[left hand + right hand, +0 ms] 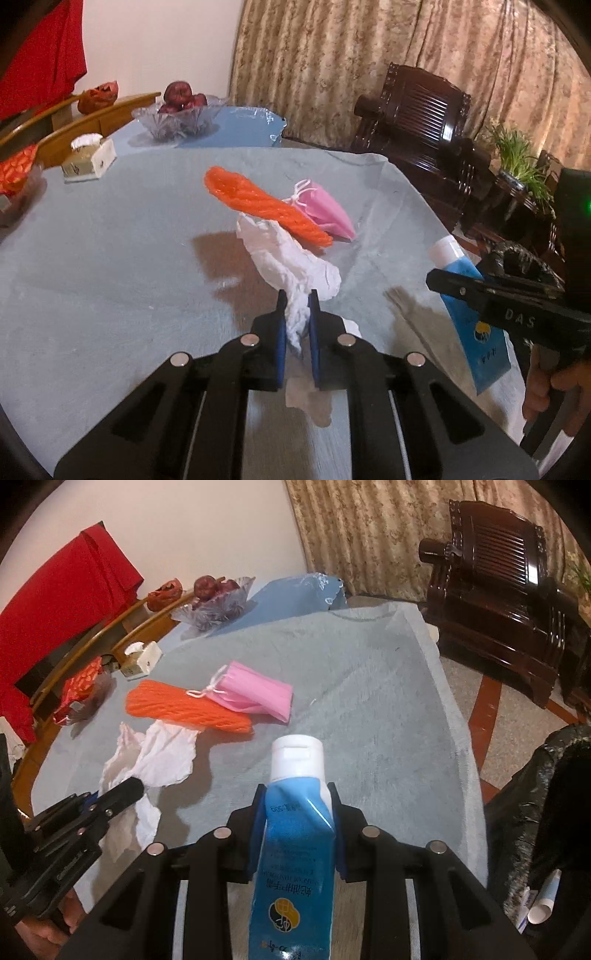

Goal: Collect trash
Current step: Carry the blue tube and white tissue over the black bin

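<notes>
My left gripper (297, 295) is shut on a crumpled white tissue (291, 258), which hangs lifted a little above the grey tablecloth (110, 258). My right gripper (295, 790) is shut on a blue tube with a white cap (295, 834), cap pointing away from me. An orange foam net (184, 705) and a pink face mask (255, 694) lie side by side on the cloth beyond both grippers. In the right wrist view the left gripper (129, 786) shows at the lower left with the tissue (162, 757) in it.
A black trash bag (535, 812) stands open at the right, off the table edge, with trash inside. A tissue box (88, 158), a glass fruit bowl (181, 110) and a red wrapper (79, 690) sit at the far left. A dark wooden chair (417, 114) stands behind.
</notes>
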Available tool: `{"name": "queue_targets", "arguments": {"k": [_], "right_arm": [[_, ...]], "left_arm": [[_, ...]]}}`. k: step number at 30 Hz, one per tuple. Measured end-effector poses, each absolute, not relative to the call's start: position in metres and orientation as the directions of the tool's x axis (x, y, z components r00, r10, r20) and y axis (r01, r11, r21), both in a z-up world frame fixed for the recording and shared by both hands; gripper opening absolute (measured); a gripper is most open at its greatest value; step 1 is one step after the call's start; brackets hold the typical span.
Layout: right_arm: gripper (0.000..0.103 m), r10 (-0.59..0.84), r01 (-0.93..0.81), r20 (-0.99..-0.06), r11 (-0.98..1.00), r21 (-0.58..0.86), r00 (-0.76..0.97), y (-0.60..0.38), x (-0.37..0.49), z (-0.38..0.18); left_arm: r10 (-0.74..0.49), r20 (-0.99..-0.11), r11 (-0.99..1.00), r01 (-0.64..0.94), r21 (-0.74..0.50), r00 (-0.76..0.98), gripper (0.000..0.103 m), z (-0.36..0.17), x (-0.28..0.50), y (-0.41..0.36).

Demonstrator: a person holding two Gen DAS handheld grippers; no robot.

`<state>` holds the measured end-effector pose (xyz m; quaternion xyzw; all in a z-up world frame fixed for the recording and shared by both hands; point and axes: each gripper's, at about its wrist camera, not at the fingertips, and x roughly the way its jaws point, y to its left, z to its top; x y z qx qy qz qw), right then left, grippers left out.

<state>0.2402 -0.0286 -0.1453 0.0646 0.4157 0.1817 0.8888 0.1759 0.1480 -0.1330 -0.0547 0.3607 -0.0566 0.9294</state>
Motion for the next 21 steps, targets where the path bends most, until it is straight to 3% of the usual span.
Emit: {"name": "queue_targets", "arguments": {"k": [21], "right_arm": [[0.031,0.382,-0.267,-0.620,0.924,0.274,0.685,-0.091,0.177,-0.071]], "left_arm": [[-0.198,-0.575,0.980,0.160,-0.116,0.794,0.010,-0.074,0.126,0.090]]}}
